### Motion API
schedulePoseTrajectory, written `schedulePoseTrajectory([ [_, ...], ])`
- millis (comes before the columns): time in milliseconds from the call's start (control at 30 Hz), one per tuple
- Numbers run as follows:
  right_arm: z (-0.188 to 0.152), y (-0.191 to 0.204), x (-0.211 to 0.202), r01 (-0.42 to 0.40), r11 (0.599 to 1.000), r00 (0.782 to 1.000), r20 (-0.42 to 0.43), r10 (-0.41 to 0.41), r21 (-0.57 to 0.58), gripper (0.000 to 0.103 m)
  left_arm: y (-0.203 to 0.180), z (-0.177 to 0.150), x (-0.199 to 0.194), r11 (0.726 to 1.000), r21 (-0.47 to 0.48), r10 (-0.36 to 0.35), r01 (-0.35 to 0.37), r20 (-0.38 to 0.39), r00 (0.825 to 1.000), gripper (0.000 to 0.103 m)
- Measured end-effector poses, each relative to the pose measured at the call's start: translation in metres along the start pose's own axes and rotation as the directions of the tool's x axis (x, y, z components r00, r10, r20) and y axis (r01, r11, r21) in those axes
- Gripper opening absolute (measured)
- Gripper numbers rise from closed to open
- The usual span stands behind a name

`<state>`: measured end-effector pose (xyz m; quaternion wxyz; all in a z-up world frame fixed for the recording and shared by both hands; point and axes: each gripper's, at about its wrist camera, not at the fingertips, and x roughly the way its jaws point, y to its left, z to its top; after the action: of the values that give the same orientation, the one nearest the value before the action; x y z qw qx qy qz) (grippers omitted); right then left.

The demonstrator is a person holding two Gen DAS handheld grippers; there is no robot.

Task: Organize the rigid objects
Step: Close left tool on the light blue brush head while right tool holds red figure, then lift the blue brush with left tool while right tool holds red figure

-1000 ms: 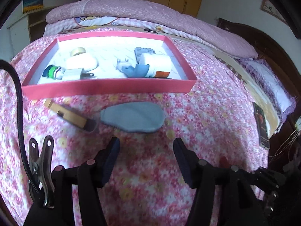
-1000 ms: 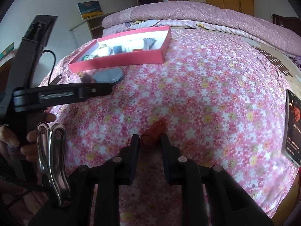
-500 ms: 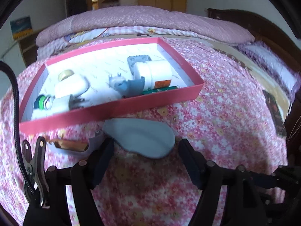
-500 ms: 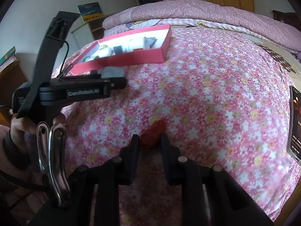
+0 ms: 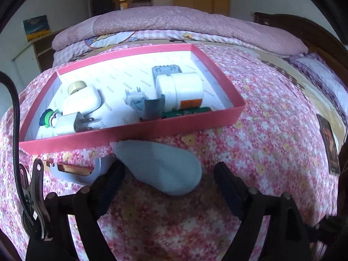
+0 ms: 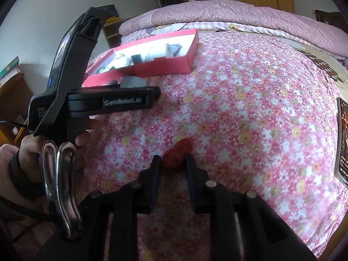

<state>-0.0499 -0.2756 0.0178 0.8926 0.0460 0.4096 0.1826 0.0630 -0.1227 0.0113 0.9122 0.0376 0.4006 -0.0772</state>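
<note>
Bed: a big bed point(image 5: 271, 117) with a pink flower sheet; everything lies on it.
Pink box: an open pink box point(image 5: 130, 133) sits far up the bed. Inside are a white bottle point(image 5: 180, 88) lying on its side, a white case point(image 5: 81, 102), a white plug point(image 5: 69, 124), a green and white toy point(image 5: 49, 117), a grey part point(image 5: 166, 70) and a green board point(image 5: 189, 111).
Left gripper: the left gripper point(image 5: 168, 177) is wide apart and its jaws are opening. The grey-blue oval thing point(image 5: 161, 168) lies between them, just in front of the box. The pads do not press on it.
Right gripper: the right gripper point(image 6: 173, 163) is pinched tight on a small red bumpy thing point(image 6: 177, 153), low on the bed, well apart from the box.
Wooden piece: a brown wooden piece point(image 5: 71, 168) lies left of the oval thing.
</note>
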Motion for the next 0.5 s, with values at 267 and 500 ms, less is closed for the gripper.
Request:
schedulePoseTrajectory([
  [267,0.000,0.000,0.000,-0.007,1.000,1.000,0.005,0.007,0.009,0.024,-0.002,0.004,0.001,0.998,-0.035,0.052,-0.053,-0.017,0.998,0.080],
  [500,-0.001,0.000,-0.002,-0.010,1.000,1.000,0.006,0.009,0.014,0.024,0.004,-0.008,-0.012,1.000,-0.013,0.018,-0.018,-0.013,1.000,0.069],
])
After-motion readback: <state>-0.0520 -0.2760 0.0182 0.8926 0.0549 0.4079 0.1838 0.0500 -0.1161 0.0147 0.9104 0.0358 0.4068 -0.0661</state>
